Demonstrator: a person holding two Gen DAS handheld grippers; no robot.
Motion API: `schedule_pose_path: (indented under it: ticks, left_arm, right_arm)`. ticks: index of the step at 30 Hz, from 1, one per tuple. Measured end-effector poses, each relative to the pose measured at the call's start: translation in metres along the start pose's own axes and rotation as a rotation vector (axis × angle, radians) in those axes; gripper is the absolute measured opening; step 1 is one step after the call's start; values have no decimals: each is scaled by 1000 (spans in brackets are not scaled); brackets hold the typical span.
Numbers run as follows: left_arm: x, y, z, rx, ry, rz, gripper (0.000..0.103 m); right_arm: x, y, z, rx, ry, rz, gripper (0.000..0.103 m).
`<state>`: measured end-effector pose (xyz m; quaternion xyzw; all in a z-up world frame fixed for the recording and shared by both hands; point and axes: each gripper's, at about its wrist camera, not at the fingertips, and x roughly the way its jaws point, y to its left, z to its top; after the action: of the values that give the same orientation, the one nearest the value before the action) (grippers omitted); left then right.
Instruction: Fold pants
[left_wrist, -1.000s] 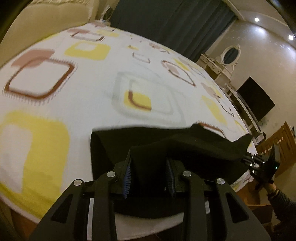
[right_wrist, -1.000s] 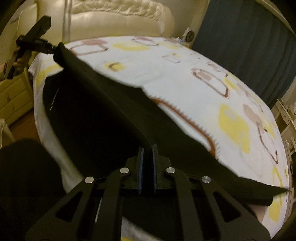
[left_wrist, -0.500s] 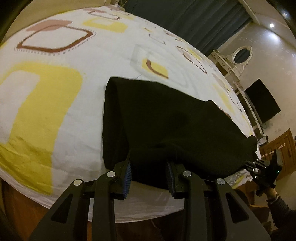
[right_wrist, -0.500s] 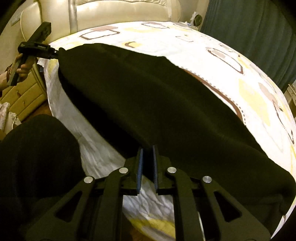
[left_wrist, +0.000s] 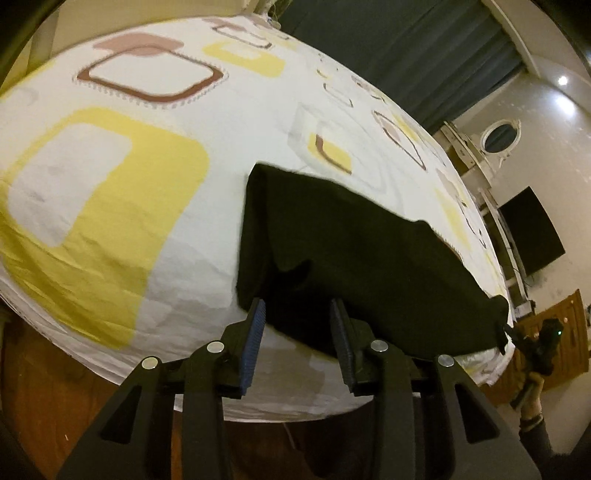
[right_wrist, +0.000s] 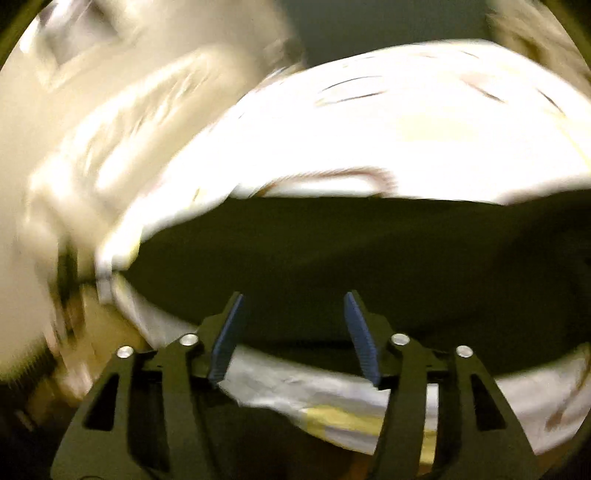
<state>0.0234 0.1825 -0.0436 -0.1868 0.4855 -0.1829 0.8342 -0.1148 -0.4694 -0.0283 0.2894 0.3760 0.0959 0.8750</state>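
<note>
Black soft folded pants (left_wrist: 354, 251) lie flat at our bed's near edge | white bedsheet with yellow and brown squares (left_wrist: 155, 206) | left gripper (left_wrist: 297, 338) and right gripper (right_wrist: 293, 332) both opening, cloth between, unpinched | dark curtains (left_wrist: 406, 48) behind

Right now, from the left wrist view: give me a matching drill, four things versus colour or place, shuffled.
1. pants
2. bedsheet
3. curtain
4. mirror

A. dark blue-grey, hanging beyond the bed
B. black, lying at the bed's near edge
C. oval, white-framed, by the far wall
D. white with yellow and brown squares

Pairs: 1-B, 2-D, 3-A, 4-C
</note>
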Motion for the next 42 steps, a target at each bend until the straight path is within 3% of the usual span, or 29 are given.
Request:
schedule_pose_path:
  ticks: [4, 7, 9, 12, 17, 18, 20, 22, 23, 25, 28, 31, 34, 37, 40, 42]
  left_arm:
    - [-1, -28, 11, -7, -47, -30, 64]
    - [5, -48, 22, -17, -69, -74, 65]
    - [16, -66, 31, 9, -64, -72, 65]
    - [33, -86, 36, 29, -51, -56, 65]
    - [58, -117, 32, 17, -24, -81, 71]
    - [62, -122, 30, 17, -20, -83, 72]
    - [72, -131, 27, 20, -1, -90, 72]
    - [82, -139, 24, 23, 16, -91, 72]
    - [87, -145, 22, 26, 28, -87, 72]
    - [94, -153, 19, 33, 41, -84, 72]
    - [100, -167, 14, 66, 44, -71, 72]
    - [105, -176, 7, 99, 53, -60, 72]
    - [117, -179, -4, 128, 85, -32, 72]
    - [123, -180, -12, 149, 107, 0, 72]
    - [123, -181, -17, 182, 110, 21, 73]
    - [122, -184, -19, 208, 106, 36, 76]
  right_arm:
    - [-71, -119, 6, 417, -231, -105, 57]
    - [-115, -193, -5, 620, -354, -183, 57]
    - [-124, -227, -7, 657, -334, -220, 57]
    - [-111, -257, -4, 668, -234, -185, 57]
    - [-90, -258, 6, 606, -147, -144, 57]
    - [-85, -255, 8, 583, -117, -137, 45]
    - [-75, -246, 14, 514, -38, -160, 39]
    - [-72, -240, 19, 470, 9, -169, 17]
    - [-73, -238, 23, 453, 19, -173, 13]
    - [-85, -224, 43, 339, -6, -249, 12]
    - [-107, -218, 68, 264, -68, -271, 12]
    - [-94, -227, 69, 220, -12, -328, 11]
    - [-77, -264, 47, 276, 57, -346, 12]
    - [-97, -292, 37, 460, -32, -235, 15]
    - [-130, -294, 38, 509, -155, -309, 18]
    - [-144, -289, 37, 573, -239, -225, 23]
